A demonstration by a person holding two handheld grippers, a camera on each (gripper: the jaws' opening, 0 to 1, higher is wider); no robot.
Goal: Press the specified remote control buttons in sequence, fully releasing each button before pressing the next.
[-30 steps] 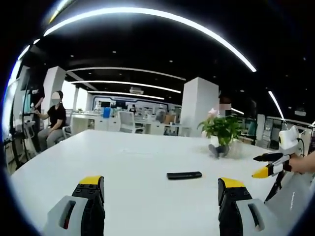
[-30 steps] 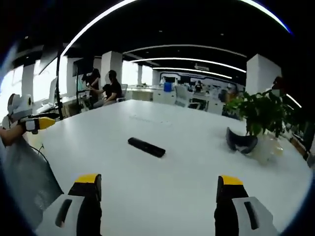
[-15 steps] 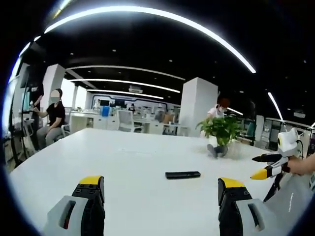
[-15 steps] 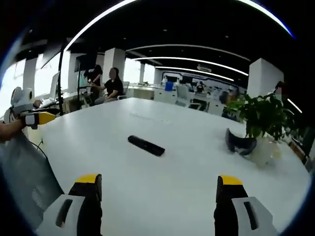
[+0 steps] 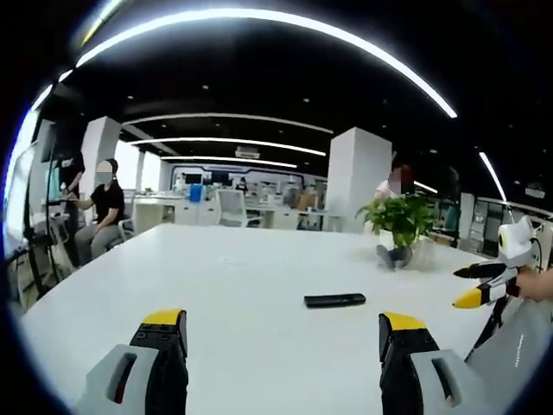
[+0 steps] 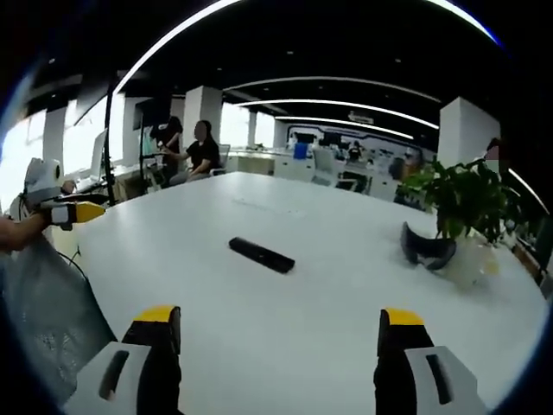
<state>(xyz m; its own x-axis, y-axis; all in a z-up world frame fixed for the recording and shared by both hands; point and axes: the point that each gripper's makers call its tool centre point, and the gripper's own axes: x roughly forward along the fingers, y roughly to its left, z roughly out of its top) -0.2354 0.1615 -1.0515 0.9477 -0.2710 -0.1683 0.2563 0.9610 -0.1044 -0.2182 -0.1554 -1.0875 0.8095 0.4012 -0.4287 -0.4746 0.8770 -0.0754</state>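
Remote control (image 5: 334,300), a slim black bar, lies flat on the white table (image 5: 242,285), right of centre in the left gripper view and apart from everything else on the tabletop. In the right gripper view the same remote (image 6: 261,255) sits a little left of centre, angled down toward the right.

At the bottom of the left gripper view, the left gripper (image 5: 282,333) stands with its two yellow-tipped jaws spread wide, nothing between them, held above the near part of the table and short of the remote. The right gripper (image 6: 279,327) rises likewise from the bottom of its own view, jaws wide apart and empty, also well back from the remote.

Each gripper also appears in the other's view: the right one at the right edge of the left gripper view (image 5: 480,285), the left one at the left edge of the right gripper view (image 6: 84,207).

Farther off, a potted plant (image 6: 465,203) stands at the right of the right gripper view, with a dark curved object (image 6: 425,248) lying just beside it. Seated people (image 6: 200,154) are in the upper left beyond the table's far edge.
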